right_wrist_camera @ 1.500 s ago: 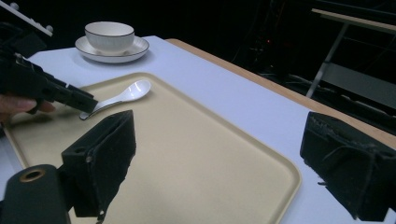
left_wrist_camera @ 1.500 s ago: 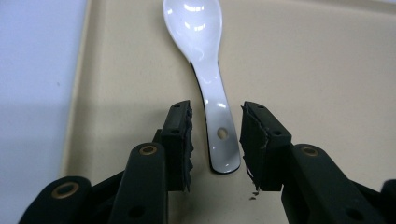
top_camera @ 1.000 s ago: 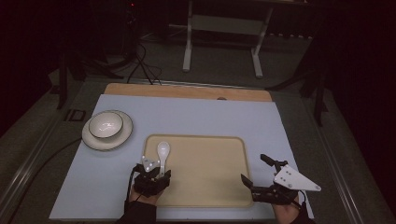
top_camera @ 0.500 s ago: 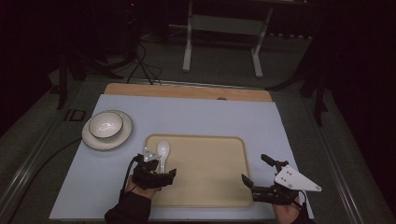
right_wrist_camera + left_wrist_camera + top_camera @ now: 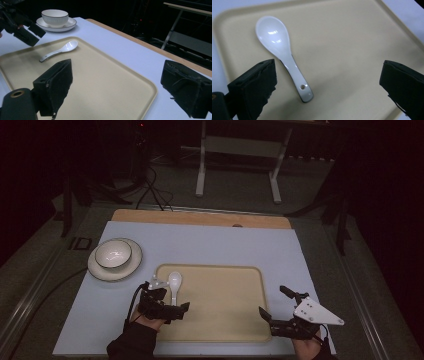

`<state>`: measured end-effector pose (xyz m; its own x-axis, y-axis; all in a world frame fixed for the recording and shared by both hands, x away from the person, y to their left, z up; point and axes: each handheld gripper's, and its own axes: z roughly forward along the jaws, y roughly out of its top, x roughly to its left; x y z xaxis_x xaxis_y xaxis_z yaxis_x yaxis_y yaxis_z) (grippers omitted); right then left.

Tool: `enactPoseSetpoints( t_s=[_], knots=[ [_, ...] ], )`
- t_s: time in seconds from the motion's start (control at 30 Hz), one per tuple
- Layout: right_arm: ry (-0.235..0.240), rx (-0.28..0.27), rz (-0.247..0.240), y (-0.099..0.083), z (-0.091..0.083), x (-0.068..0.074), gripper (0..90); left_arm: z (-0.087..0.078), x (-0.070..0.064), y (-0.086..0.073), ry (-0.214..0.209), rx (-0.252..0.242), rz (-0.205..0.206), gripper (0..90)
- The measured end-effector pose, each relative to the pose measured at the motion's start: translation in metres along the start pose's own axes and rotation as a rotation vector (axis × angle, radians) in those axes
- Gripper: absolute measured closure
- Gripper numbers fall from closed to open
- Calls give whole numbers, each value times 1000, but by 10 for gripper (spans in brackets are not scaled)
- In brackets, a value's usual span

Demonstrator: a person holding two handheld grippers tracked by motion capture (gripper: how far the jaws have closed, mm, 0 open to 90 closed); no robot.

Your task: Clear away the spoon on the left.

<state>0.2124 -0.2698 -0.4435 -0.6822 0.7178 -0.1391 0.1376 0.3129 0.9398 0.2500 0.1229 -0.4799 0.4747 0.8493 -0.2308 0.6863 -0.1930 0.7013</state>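
White ceramic soup spoon (image 5: 283, 53) lying on the beige tray (image 5: 225, 320), near its far-left corner. Left gripper (image 5: 167, 307) released, jaws wide apart, hovering just near of the spoon handle. Right gripper (image 5: 280, 307) released too, off the tray's near-right corner. White bowl (image 5: 113, 254) on saucer (image 5: 100, 270) far left.

metal stand (image 5: 239, 165), floor cables (image 5: 150, 185)

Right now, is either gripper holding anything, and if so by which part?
Nothing is held. The left gripper has its jaws open above the spoon, which lies free on the tray. The right gripper is open too.
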Motion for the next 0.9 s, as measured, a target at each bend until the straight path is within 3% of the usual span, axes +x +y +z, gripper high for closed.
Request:
enactPoseSetpoints(
  t_s=[0.53,0.7,0.83,0.9],
  knots=[
    [0,7,1,-1,-1,0,104,-32,21,10,26,-77,75,19],
    [-8,7,0,-1,-3,1,104,-41,31,10,27,-93,76,18],
    [-8,10,1,-2,-3,1,104,-51,38,9,43,-145,113,19],
    [-9,12,0,-2,-3,1,104,-55,42,8,25,-142,120,19]
  ],
)
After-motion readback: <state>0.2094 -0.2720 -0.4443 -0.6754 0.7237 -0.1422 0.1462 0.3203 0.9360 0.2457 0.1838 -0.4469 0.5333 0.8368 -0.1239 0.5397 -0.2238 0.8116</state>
